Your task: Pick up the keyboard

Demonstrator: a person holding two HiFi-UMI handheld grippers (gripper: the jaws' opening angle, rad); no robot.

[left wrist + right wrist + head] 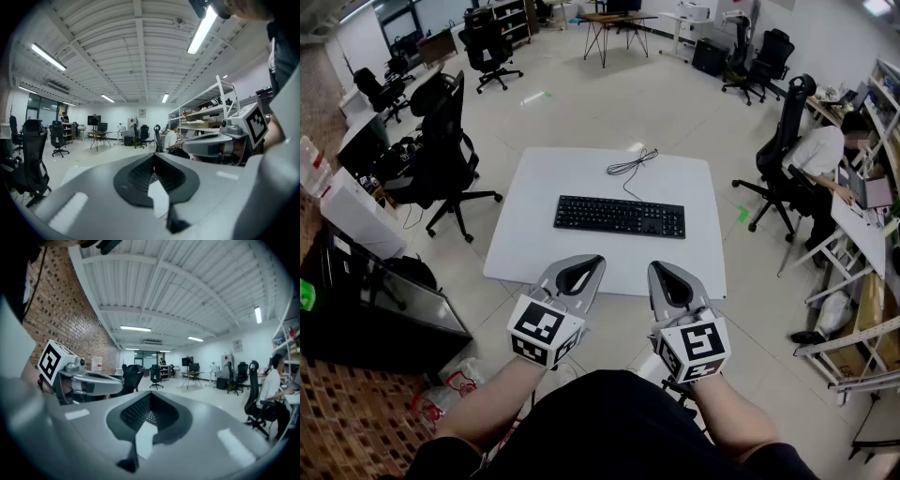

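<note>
A black keyboard (619, 216) lies flat on the white table (525, 244), and its cable (633, 164) curls toward the far edge. Both grippers hover side by side at the table's near edge, well short of the keyboard. My left gripper (592, 262) is shut and holds nothing. My right gripper (660, 268) is also shut and holds nothing. In the left gripper view the keyboard's keys (142, 172) show through the window between the shut jaws. The right gripper view shows the keys (142, 413) the same way, with the left gripper (89, 380) beside it.
Black office chairs (441, 155) stand left of the table, another (783, 150) to its right. A person (825, 155) sits at a desk on the right. A dark cabinet (375, 300) stands near left, shelving (862, 347) near right.
</note>
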